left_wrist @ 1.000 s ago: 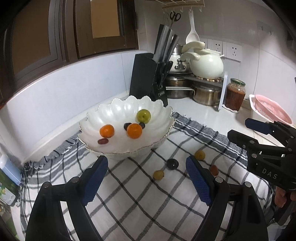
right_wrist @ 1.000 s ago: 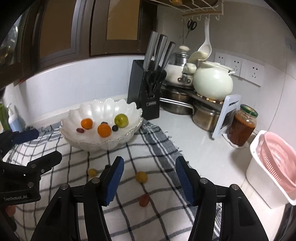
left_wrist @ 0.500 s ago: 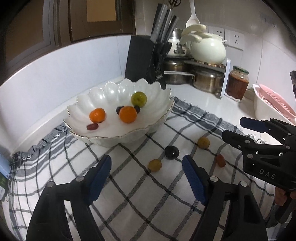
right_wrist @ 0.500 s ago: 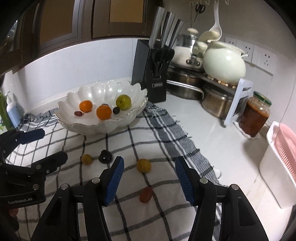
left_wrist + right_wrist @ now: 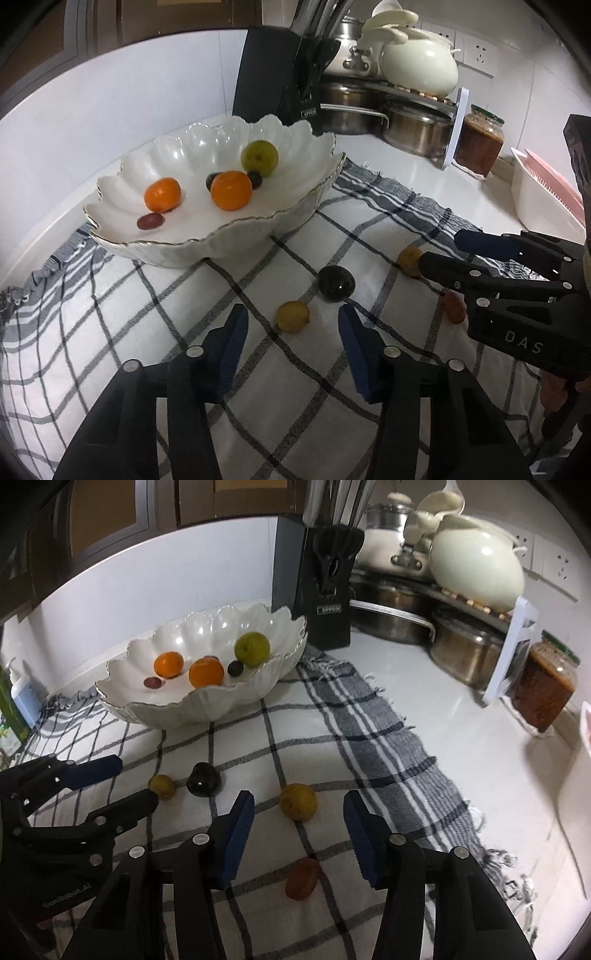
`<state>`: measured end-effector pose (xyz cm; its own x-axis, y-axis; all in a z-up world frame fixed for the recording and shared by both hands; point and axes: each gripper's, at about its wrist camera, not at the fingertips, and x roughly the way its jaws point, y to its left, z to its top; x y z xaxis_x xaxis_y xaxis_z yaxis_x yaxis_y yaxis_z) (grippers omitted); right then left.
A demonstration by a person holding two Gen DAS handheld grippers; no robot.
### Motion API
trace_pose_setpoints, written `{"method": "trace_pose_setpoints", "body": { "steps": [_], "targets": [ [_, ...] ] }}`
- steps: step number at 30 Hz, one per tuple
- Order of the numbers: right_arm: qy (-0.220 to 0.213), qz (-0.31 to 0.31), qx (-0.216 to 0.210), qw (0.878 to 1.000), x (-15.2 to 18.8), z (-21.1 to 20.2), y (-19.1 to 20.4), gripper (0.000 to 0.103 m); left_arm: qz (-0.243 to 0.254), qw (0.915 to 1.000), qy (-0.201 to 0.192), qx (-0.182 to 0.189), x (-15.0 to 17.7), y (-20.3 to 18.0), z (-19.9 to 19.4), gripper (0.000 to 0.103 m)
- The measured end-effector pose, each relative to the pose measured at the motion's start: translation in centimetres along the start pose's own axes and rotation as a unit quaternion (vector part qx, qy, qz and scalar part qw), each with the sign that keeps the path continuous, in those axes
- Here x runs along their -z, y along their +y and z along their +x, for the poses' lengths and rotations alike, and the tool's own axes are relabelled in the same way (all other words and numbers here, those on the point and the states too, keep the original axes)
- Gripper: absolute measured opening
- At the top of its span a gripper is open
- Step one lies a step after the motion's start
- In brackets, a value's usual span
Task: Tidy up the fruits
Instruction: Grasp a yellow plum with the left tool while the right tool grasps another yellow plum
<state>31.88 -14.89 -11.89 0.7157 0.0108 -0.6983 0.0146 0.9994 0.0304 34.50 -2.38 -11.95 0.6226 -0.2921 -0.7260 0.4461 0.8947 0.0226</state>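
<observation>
Right tool (image 5: 297, 829) closing around yellow fruit (image 5: 297, 801), untouched.

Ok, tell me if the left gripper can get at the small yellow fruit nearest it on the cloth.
Probably yes: the yellow fruit lies just ahead of the left gripper, whose jaws are closing with nothing between them yet.

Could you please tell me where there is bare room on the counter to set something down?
Free: white counter between checked cloth and jar. Crowded: the cloth's loose fruit near both grippers, and the corner's steel pots.
</observation>
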Motion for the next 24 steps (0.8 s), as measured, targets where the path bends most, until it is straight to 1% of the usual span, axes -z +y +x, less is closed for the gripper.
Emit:
{"method": "trace_pose_setpoints", "body": {
  "steps": [2,4,7,10,14,20,22,24],
  "targets": [
    [0.006,0.001,-0.003,1.000,0.0,0.5,-0.1,0.049,-0.001,1.0000,0.007,0.002,0.0,0.0,0.5,0.043],
    [0.012,0.003,-0.005,1.000,0.0,1.0,-0.2,0.047,-0.002,0.9999,0.013,0.004,0.0,0.0,1.0,0.041],
    [0.021,0.008,-0.012,1.000,0.0,1.7,-0.3,0.046,-0.007,0.9997,0.021,0.009,0.1,-0.1,1.7,0.039],
    [0.027,0.012,-0.016,0.999,0.1,2.3,-0.6,0.044,-0.005,0.9995,0.028,0.012,0.1,-0.2,2.2,0.035],
    [0.032,0.014,-0.020,0.999,0.0,3.0,-0.7,0.040,-0.010,0.9993,0.033,0.012,0.1,-0.2,2.8,0.033],
    [0.041,0.015,-0.022,0.999,-0.1,3.7,-0.7,0.031,-0.019,0.9991,0.037,0.010,0.0,0.2,3.4,0.024],
    [0.043,0.014,-0.024,0.999,0.0,3.8,-0.7,0.028,-0.022,0.9990,0.037,0.013,0.1,0.3,3.4,0.024],
    [0.042,0.015,-0.023,0.999,-0.1,3.8,-0.6,0.028,-0.025,0.9989,0.038,0.014,0.0,0.4,3.4,0.024]
  ]
}}
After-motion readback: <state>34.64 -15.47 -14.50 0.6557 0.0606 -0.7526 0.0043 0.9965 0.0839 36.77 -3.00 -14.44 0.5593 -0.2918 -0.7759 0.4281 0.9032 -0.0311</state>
